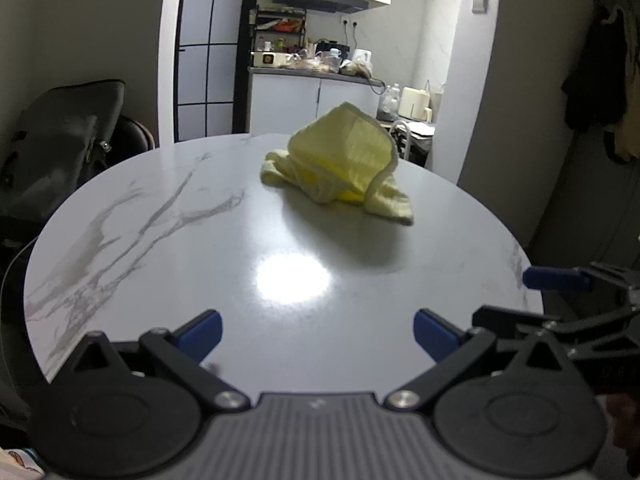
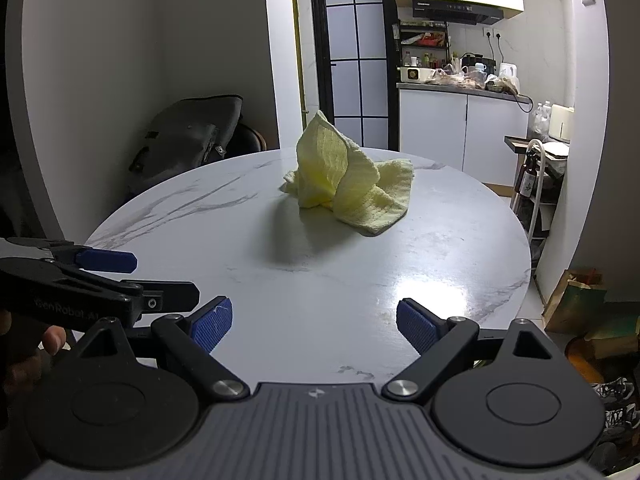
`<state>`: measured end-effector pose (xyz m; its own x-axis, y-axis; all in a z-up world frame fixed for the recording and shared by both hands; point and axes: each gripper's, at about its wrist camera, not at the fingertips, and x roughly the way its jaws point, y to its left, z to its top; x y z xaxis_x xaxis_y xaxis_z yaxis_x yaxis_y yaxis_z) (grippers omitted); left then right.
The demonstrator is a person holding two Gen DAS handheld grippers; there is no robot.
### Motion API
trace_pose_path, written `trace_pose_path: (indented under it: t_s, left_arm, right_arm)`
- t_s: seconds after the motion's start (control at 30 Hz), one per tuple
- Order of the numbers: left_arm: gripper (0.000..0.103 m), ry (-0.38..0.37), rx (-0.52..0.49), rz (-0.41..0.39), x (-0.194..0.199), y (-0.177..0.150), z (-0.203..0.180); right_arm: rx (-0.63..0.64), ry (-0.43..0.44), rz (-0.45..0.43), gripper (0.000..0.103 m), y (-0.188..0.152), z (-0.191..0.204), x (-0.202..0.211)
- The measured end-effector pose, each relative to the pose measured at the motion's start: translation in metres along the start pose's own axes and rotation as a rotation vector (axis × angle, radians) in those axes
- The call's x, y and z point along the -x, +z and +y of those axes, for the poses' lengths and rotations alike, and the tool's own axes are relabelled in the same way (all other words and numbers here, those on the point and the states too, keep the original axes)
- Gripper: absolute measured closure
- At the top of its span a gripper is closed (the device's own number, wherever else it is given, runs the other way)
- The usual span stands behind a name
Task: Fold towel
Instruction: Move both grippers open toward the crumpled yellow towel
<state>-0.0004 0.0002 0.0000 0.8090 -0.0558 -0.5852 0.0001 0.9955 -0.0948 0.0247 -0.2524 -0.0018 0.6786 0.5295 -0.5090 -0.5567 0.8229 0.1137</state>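
Yellow towel (image 1: 344, 160) (image 2: 352, 176): crumpled heap w/ one corner peaked up, mid round table, unfolded.

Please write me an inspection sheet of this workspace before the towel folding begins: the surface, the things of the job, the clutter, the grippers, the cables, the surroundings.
Surface: round white marble-look table, glossy, with lamp glare.
Job's things: yellow towel, crumpled in a heap with one corner standing up, unfolded, toward the far side of the table.
Clutter: nothing seen on the table besides the towel.
Grippers: left gripper and right gripper both open, empty, at the near edge, apart from the towel.
Cables: nothing seen on the table.
Surroundings: dark bag by the wall, glass-panel door, crowded kitchen counter, paper bag on the floor.
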Motion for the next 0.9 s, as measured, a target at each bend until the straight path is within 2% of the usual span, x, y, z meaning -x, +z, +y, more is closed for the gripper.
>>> trace_pose_path:
  t_s: [0.4,0.6,0.9]
  left_arm:
    - [0.0,-0.007,0.003,0.012,-0.002,0.0,0.001]
    - [0.0,-0.012,0.001,0.016,-0.004,-0.001,0.003]
    - [0.0,-0.012,0.007,0.019,-0.006,-0.002,0.004]
  right_arm:
    - [-0.014,0.013,0.007,0.011,-0.003,0.003,0.002]
    - [-0.041,0.018,0.041,0.011,-0.001,0.001,-0.003]
    - [-0.016,0.001,0.034,0.011,-0.002,0.005,-0.01]
